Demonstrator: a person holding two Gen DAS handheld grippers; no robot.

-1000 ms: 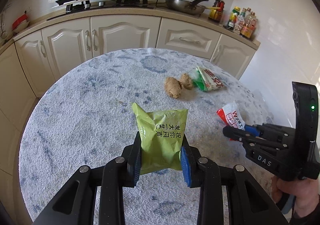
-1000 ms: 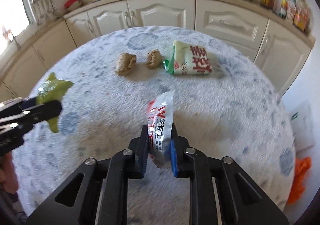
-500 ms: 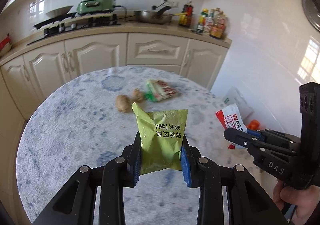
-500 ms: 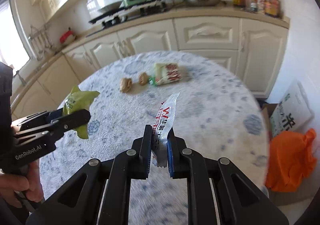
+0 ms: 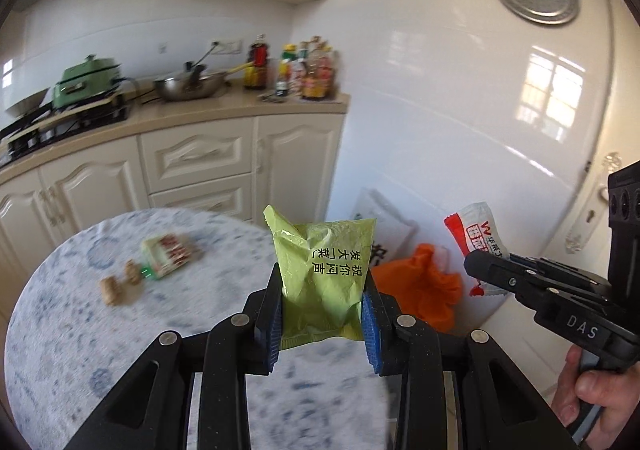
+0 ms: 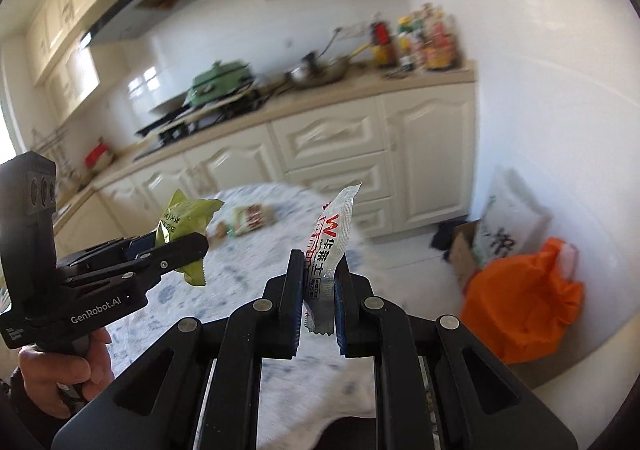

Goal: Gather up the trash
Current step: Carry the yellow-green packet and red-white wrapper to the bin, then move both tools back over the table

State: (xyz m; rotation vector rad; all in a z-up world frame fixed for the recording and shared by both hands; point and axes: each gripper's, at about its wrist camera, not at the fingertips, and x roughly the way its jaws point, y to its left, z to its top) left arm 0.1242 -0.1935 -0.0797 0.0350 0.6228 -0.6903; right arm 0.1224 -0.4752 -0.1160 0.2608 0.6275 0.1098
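My left gripper (image 5: 322,320) is shut on a green snack packet (image 5: 324,282), held upright above the round table's near edge. The same green snack packet (image 6: 182,228) shows at the left of the right wrist view, in the left gripper (image 6: 192,246). My right gripper (image 6: 318,304) is shut on a thin white and red wrapper (image 6: 330,246), lifted past the table's right side. That white and red wrapper (image 5: 478,238) and the right gripper (image 5: 476,270) appear at the right of the left wrist view. An orange trash bag (image 6: 524,290) sits on the floor by the wall; the orange trash bag (image 5: 420,290) shows behind the packet.
On the blue-patterned table (image 5: 60,330) lie a green and red packet (image 5: 170,252) and two brown ginger pieces (image 5: 120,284). A white bag (image 6: 508,218) and a cardboard piece (image 6: 464,246) stand by the orange bag. Cream cabinets (image 6: 340,154) and a white wall bound the floor corner.
Both grippers have risen and swung right, away from the table's middle toward the floor corner. The orange bag has come into view. Each packet stays gripped.
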